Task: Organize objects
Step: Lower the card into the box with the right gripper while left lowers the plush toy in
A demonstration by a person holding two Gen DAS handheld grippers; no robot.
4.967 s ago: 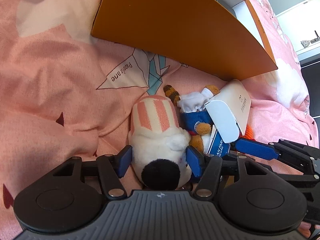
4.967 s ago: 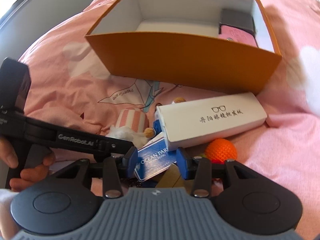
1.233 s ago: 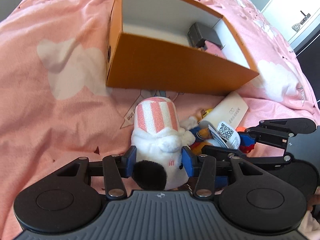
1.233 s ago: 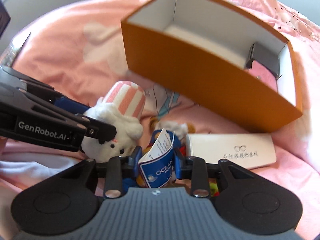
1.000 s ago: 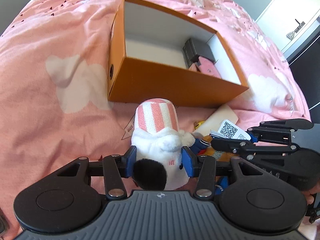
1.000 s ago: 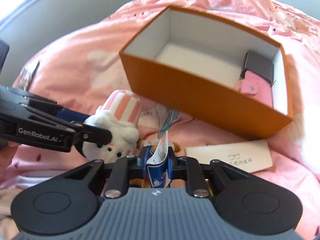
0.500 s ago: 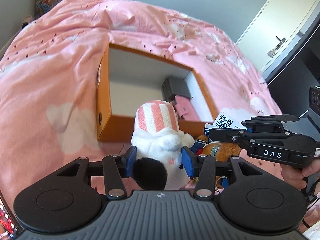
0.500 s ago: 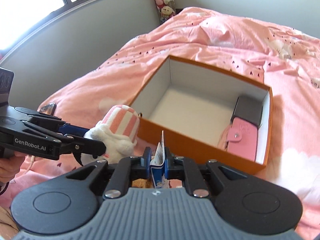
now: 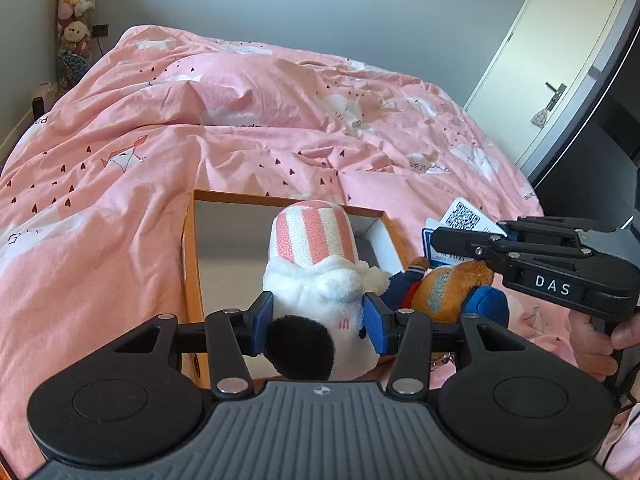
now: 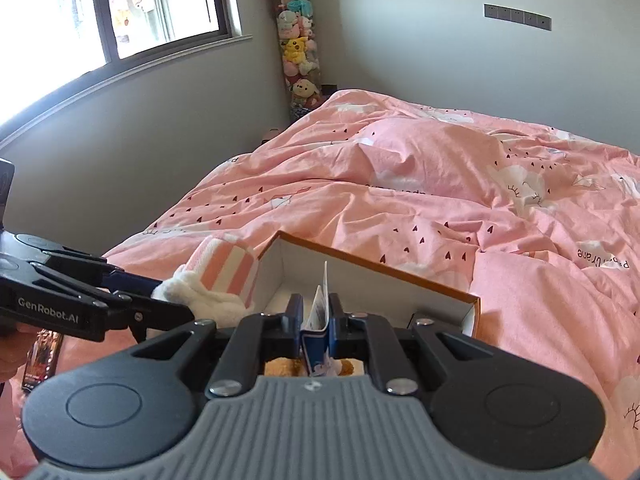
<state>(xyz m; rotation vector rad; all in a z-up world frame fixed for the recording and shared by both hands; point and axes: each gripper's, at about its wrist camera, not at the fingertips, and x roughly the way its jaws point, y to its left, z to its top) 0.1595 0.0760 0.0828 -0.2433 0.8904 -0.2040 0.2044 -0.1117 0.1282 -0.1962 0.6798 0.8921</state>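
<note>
My left gripper [image 9: 318, 322] is shut on a white plush toy with a pink-striped hat [image 9: 314, 264] and holds it up in front of the open orange box [image 9: 190, 264]. The plush also shows in the right wrist view [image 10: 224, 276]. My right gripper [image 10: 316, 316] is shut on the blue and white paper tag [image 10: 318, 312] of a brown plush keychain in blue clothes [image 9: 448, 288], which hangs below it over the box's near right side. The orange box [image 10: 376, 266] lies on the pink bed below both grippers.
The pink quilt [image 9: 240, 120] covers the bed all round the box. A white door [image 9: 560, 52] stands at the right. A tall column of stuffed toys [image 10: 298, 52] stands in the room corner by a window [image 10: 120, 12].
Both grippers have risen high above the bed with their toys. The box now lies farther below, and the glasses case and orange ball have dropped out of view.
</note>
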